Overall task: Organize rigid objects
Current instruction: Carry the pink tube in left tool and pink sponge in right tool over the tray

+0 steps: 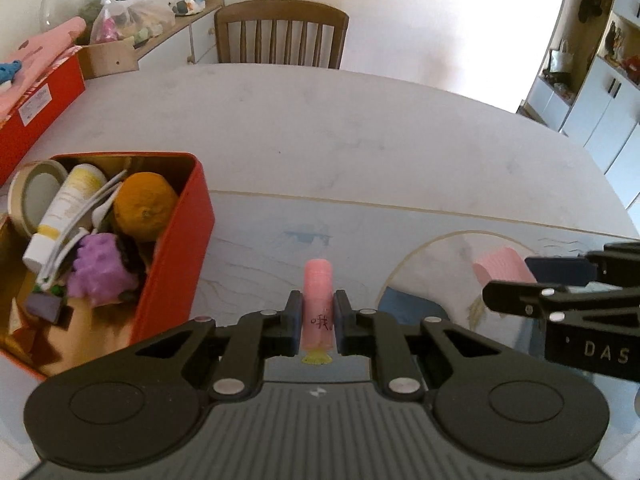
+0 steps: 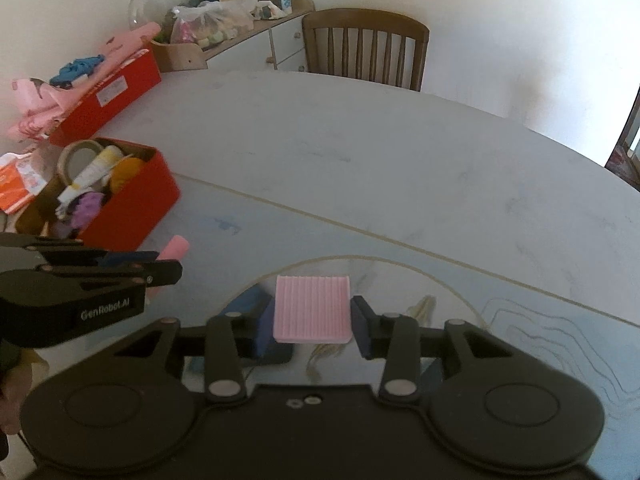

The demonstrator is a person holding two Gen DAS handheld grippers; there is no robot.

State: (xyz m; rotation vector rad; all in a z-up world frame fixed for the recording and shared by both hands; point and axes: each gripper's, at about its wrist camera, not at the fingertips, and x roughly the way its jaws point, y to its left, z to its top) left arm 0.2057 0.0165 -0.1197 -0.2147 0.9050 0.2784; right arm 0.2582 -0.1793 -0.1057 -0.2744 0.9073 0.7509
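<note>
pink tube [image 1: 318, 300] | base hidden by left gripper [image 1: 318, 308] | marking illegible

Each of 2 fisheye views sat on a handheld gripper, looking forward and steeply down along its fingers, close above a pale table [image 1: 360, 128]. The left view faced a wooden chair [image 1: 280, 36] across the table; the right view sat beside it. Both shared the red box [image 1: 176, 248], chair, and each other's gripper.
</note>
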